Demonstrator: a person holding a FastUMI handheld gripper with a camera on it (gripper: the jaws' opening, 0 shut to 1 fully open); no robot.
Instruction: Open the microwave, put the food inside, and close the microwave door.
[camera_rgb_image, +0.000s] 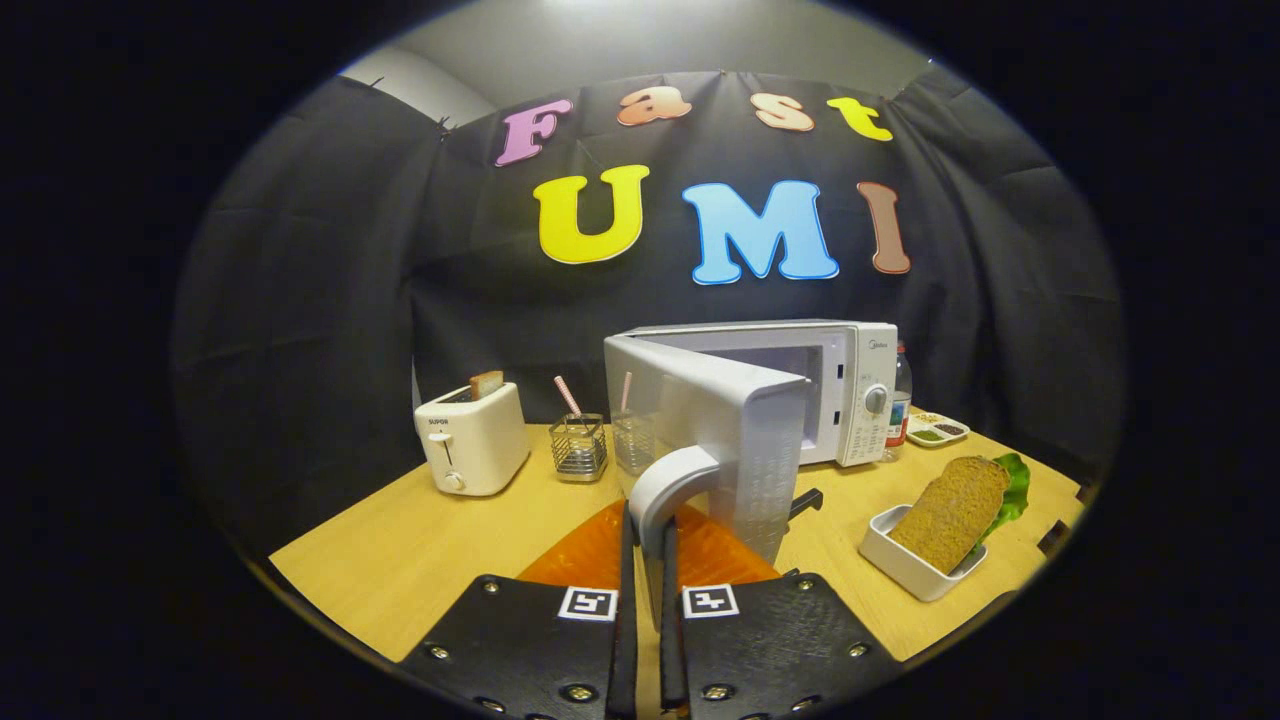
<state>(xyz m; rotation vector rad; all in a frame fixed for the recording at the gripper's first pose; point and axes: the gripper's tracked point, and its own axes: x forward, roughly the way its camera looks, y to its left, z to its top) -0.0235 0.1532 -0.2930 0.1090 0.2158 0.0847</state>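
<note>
Gripper view shows the gripper (646, 560) with its jaws closed narrow on the handle (668, 485) of the microwave (790, 400) door (715, 430), swung open, while the bread (950, 510) sits in a white dish (905, 565) on the tabletop (420, 550) beside it.

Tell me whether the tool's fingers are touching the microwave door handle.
Touching. In the gripper view the tool has its fingers closed on the lower end of the door handle of the open microwave, with no gap visible on either side.

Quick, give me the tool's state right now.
Tool: closed on the microwave door handle, with the door swung partly open.
</note>
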